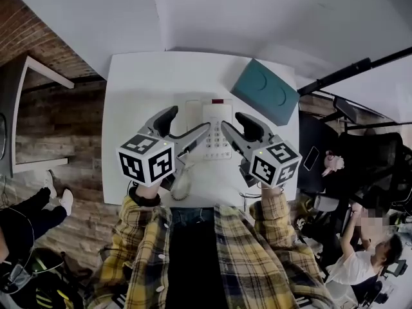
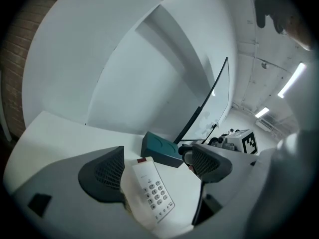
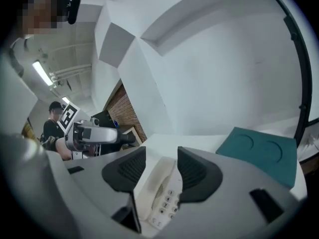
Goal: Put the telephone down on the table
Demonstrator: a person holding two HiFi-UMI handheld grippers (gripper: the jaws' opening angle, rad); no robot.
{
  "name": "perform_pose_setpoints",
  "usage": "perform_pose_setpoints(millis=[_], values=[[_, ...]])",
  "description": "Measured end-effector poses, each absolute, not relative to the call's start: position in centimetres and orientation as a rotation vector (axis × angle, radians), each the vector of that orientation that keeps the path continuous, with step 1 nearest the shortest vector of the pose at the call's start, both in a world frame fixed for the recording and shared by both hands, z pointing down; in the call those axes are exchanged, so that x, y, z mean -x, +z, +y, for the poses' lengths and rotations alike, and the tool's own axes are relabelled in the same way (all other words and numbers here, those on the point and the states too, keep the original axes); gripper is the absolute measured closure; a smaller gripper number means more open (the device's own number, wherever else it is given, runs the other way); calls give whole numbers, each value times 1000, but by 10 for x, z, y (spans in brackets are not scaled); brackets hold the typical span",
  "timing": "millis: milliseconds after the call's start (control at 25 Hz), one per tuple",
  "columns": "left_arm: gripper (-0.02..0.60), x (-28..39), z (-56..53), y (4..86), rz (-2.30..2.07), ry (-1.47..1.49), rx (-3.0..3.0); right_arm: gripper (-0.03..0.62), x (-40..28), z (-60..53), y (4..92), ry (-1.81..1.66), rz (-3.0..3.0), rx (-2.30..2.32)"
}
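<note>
Already tel (image 1: pixel 217 118) flat on table (image 1: pixel 129 95), nr teal box (image 1: pixel 264 90).

one telephone (image 1: pixel 217 134), one teal box (image 1: pixel 265 92), one table (image 1: pixel 135 95), one left gripper (image 1: pixel 191 120), one right gripper (image 1: pixel 230 121), perhaps two bystanders (image 1: pixel 360 262).

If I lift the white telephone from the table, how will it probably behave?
The telephone looks like hard plastic, so it is probably stiff and fairly light. Its handset seems only to rest in the cradle, so it may slip off if tilted. The coiled cord is floppy and could drag or snag.
</note>
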State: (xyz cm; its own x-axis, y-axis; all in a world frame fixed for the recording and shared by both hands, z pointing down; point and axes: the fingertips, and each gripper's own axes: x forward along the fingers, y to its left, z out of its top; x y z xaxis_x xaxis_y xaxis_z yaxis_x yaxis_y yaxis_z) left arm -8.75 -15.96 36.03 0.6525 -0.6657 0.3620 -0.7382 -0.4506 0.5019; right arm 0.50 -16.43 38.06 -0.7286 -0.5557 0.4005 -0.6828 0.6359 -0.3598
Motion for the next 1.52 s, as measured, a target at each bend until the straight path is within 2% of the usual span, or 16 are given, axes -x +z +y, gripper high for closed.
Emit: perform_pose_setpoints(millis=[360, 880, 960, 1000, 1040, 1080, 1240, 1320, 1520], values=[[147, 78, -149, 271, -1204, 102, -2565, 429, 19, -160, 286, 361, -2798, -1037], [157, 62, -107, 232, -1168, -38, -2703, 521, 30, -123, 250, 189, -2883, -1043], [203, 63, -102, 228, -1204, -68, -2714, 526, 29, -117, 247, 171, -2891, -1041], [301, 65, -100, 224, -1247, -78, -2721, 530, 29, -114, 245, 166, -2895, -1040], [427, 67, -99, 221, -1293, -81, -2730, 532, 28, -112, 242, 160, -2900, -1039], [462, 68, -98, 219, -1324, -73, -2741, 534, 28, -109, 240, 154, -2906, -1040], [492, 65, -92, 218, -1315, -55, -2760, 546, 28, -100, 236, 138, -2927, -1024], [529, 63, -89, 221, -1302, -63, -2753, 550, 28, -96, 237, 137, -2927, -1016], [554, 58, -85, 221, -1264, -88, -2752, 563, 24, -93, 239, 161, -2928, -1021]])
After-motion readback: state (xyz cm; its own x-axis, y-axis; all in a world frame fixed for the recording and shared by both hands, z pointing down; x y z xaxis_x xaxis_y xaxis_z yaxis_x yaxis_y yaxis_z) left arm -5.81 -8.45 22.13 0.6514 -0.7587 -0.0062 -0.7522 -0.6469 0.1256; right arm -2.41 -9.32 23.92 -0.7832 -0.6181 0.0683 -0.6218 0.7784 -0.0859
